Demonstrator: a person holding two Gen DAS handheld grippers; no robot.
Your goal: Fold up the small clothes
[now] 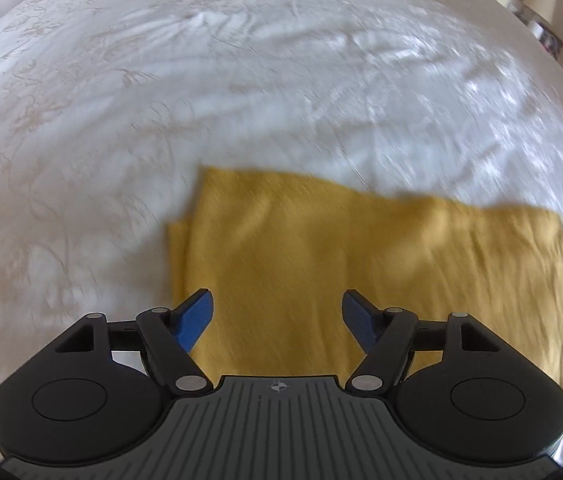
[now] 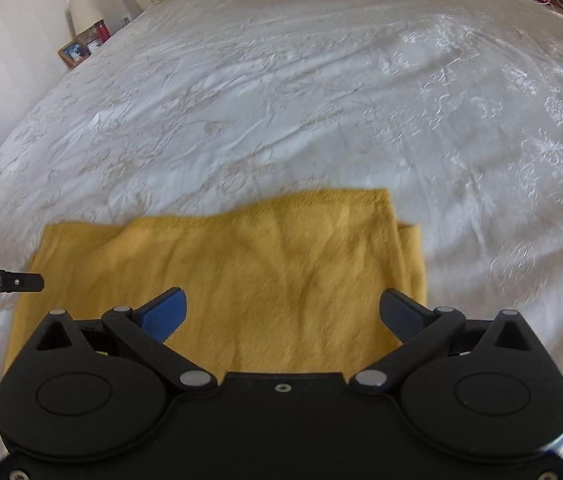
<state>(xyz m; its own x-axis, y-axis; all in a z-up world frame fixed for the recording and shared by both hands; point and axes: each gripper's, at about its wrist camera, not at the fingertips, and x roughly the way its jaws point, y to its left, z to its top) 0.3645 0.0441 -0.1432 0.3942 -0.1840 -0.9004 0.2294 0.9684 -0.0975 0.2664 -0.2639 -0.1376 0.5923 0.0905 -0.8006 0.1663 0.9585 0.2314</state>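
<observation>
1 yellow cloth [image 1: 361, 272], 2 tongs, 1 bed [image 1: 161, 100].
Cloth folded flat on bed at 6 o'clock; left tongs [image 1: 277, 312] & right tongs [image 2: 281, 312] both spread wide above it, pinching nothing.

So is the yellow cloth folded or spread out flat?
Folded: the yellow cloth shows a second layer's edge peeking out along one side on the bedspread.
</observation>
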